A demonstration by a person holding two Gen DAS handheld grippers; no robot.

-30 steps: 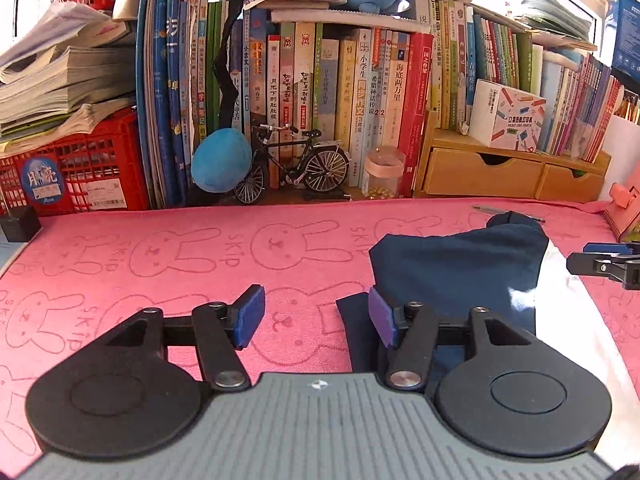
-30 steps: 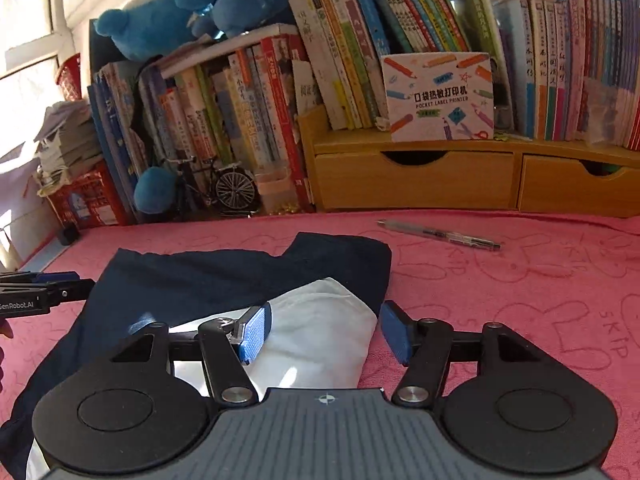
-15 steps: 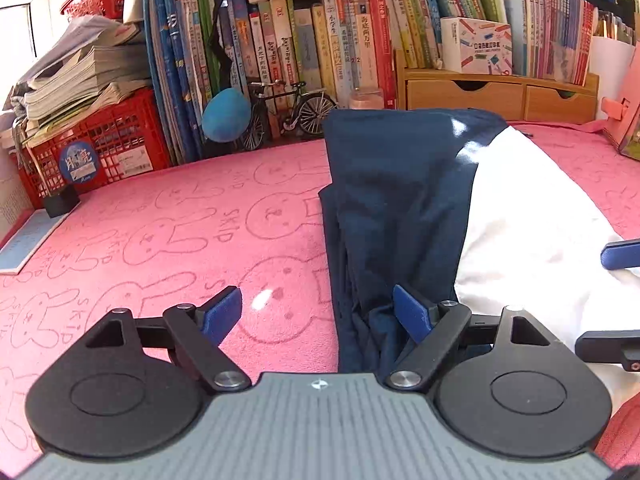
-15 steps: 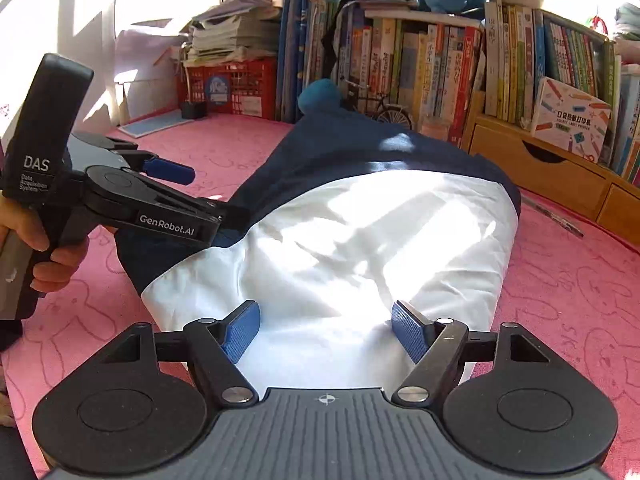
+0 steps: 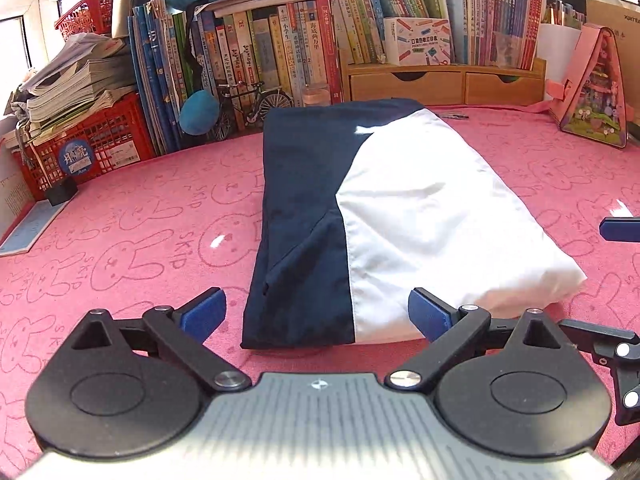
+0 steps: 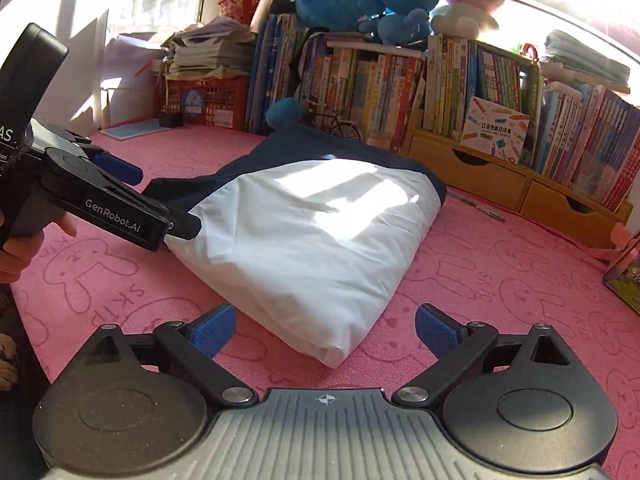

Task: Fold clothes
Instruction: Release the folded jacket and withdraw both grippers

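Note:
A folded navy and white garment [image 5: 360,208] lies flat on the pink rabbit-print cloth [image 5: 140,248]. My left gripper [image 5: 316,313] sits low at its near edge. Its jaws are opening wide, the navy corner lies between the blue pads [image 5: 204,312], and neither pad touches it. In the right wrist view the garment [image 6: 312,232] shows its white side. My right gripper [image 6: 325,332] is also opening, with the white corner between its pads and not pressed. The left gripper [image 6: 154,197] stands at the garment's left edge, held by a hand [image 6: 24,240].
Books [image 5: 304,48] and wooden drawers [image 5: 444,84] line the back. A red crate [image 5: 92,140] with paper stacks stands back left, next to a model bicycle [image 5: 252,104]. A pen [image 6: 480,206] lies behind the garment, and a pink house-shaped case [image 5: 592,92] stands at right.
Both grippers have drawn back to the garment's near edge and their jaws have widened. The left pad no longer rests on the navy fabric. The garment now lies folded and free.

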